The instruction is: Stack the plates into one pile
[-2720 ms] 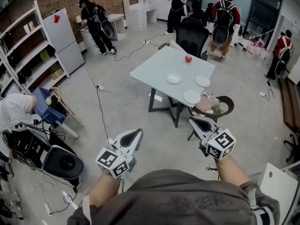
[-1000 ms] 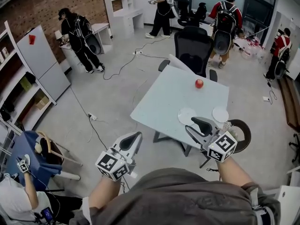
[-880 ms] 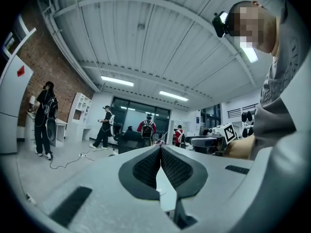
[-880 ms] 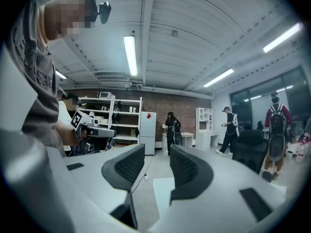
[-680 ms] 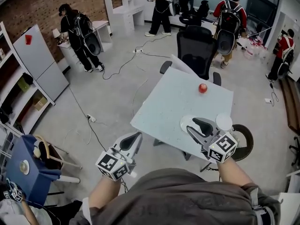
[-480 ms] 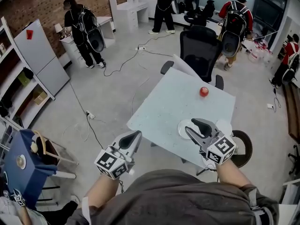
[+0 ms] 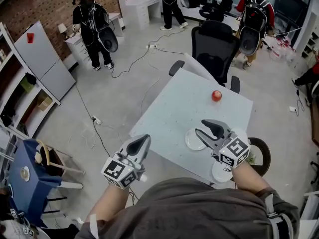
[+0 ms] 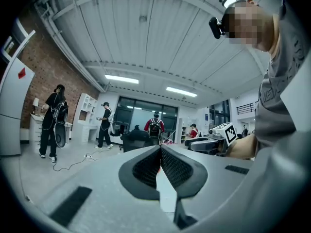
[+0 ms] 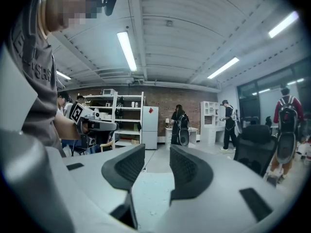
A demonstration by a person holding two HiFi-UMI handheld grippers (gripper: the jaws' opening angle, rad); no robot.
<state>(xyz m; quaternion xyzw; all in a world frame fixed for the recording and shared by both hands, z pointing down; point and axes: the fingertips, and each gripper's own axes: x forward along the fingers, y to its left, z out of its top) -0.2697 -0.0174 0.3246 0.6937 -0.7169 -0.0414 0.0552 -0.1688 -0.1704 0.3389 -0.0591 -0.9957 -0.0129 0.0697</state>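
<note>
Three white plates lie apart near the right end of the pale table (image 7: 174, 113). One plate (image 7: 190, 141) is half hidden under my right gripper (image 7: 201, 127), which hangs open and empty above it. A second plate (image 7: 219, 173) sits at the near edge beneath my right hand. The third plate (image 7: 241, 132) peeks out beyond the gripper's marker cube. My left gripper (image 7: 142, 141) is shut and empty, over the floor just off the table's near left edge. In the right gripper view the gripper (image 9: 156, 160) shows bare tabletop (image 9: 153, 191) between open jaws. The left gripper (image 8: 160, 152) shows jaws closed together.
A red apple (image 7: 216, 95) rests farther along the table. A black office chair (image 7: 215, 41) stands at the far side, and a round dark wicker chair (image 7: 260, 156) at the right corner. Cables (image 7: 99, 128) trail on the floor. Several people stand at the back.
The table has drawn closer as I walked up. Both grippers advanced; the right one now hangs over the plates, the left reaches the table's edge. Neither gripper's jaws changed.
</note>
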